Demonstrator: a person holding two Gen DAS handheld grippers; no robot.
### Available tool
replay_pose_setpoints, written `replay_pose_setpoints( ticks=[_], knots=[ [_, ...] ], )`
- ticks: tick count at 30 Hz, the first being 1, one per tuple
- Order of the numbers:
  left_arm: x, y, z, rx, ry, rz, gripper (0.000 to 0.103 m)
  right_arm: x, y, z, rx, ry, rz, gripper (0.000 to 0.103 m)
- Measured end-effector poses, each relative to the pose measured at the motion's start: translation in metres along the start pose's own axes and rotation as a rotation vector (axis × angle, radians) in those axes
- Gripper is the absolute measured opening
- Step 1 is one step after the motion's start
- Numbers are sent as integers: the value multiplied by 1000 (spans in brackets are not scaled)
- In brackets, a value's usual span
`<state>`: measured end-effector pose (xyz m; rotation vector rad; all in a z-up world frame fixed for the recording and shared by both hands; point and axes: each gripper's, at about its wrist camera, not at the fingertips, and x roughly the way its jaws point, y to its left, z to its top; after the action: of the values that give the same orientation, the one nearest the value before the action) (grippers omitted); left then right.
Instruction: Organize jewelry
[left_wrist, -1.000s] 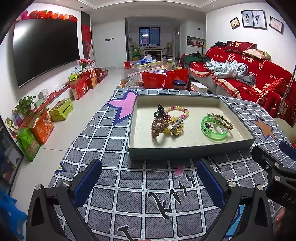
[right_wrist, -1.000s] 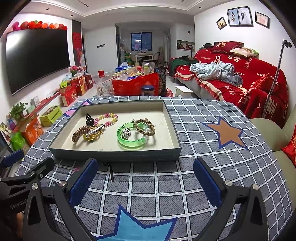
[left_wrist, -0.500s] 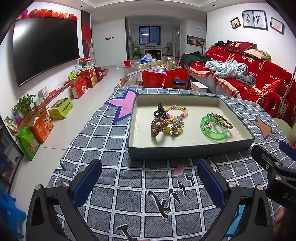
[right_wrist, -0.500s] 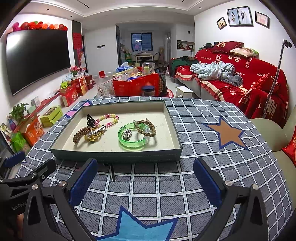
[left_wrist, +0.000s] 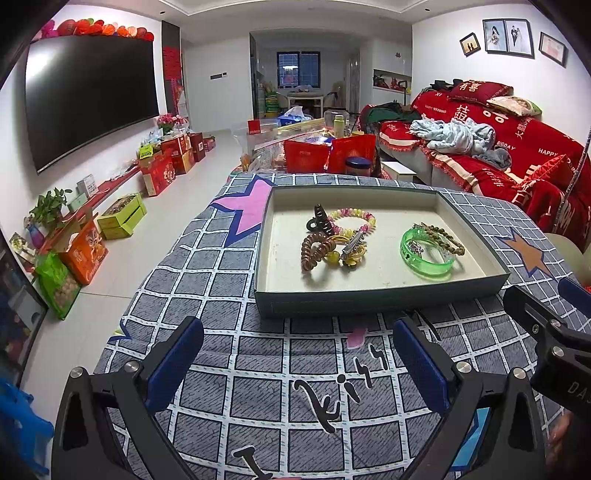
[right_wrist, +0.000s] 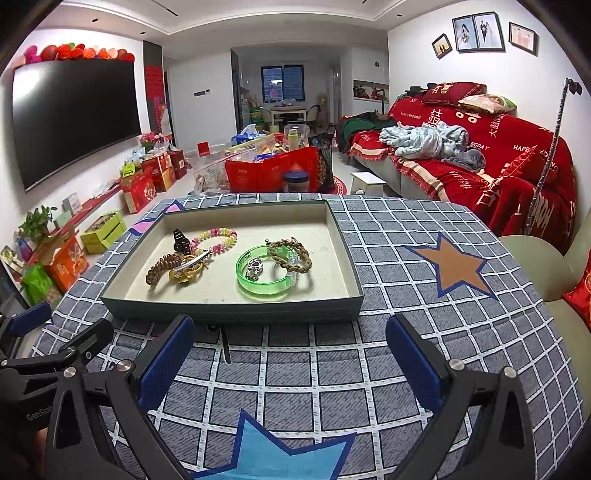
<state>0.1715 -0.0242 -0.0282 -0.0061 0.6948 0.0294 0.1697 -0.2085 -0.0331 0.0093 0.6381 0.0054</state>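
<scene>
Left tongs (left_wrist: 295, 354) spread wide and empty, hovering low over the checked cloth (left_wrist: 258, 369) on the counter, just short of the near wall of the tray (left_wrist: 369, 301). Inside the tray, toward its left half, a tangled cluster: brown spiral hair tie (left_wrist: 312, 251) at the left edge of the heap, black claw clip (left_wrist: 319, 219) behind it, pink and yellow bead bracelet (left_wrist: 352, 219) beside the clip, silver hair clip (left_wrist: 351, 245) lying across yellow pieces (left_wrist: 340, 254) at the front. Further right, apart from that heap, green bangle (left_wrist: 424, 253) lying flat, small metal ring (left_wrist: 415, 246) inside its loop, braided brown bracelet (left_wrist: 443, 238) resting over its far rim. Right of the tray, an orange star (right_wrist: 456, 264) printed on the cloth, and a red sofa (right_wrist: 480, 166) beyond the counter edge. Right tongs (right_wrist: 290, 356) likewise spread wide with nothing between the blue pads (right_wrist: 166, 362), held over the cloth in front of the tray, beside the left tongs. A thin dark stick (right_wrist: 224, 343) poking out from under the tray's near wall onto the cloth between the two pads of the right tongs
</scene>
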Motion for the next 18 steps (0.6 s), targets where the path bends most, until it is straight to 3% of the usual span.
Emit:
replay_pose_setpoints(
  ticks=[18],
  knots=[
    [0, 0, 0, 0, 2, -1, 103, 0, 3, 2, -1, -2, 1, 103]
  ],
)
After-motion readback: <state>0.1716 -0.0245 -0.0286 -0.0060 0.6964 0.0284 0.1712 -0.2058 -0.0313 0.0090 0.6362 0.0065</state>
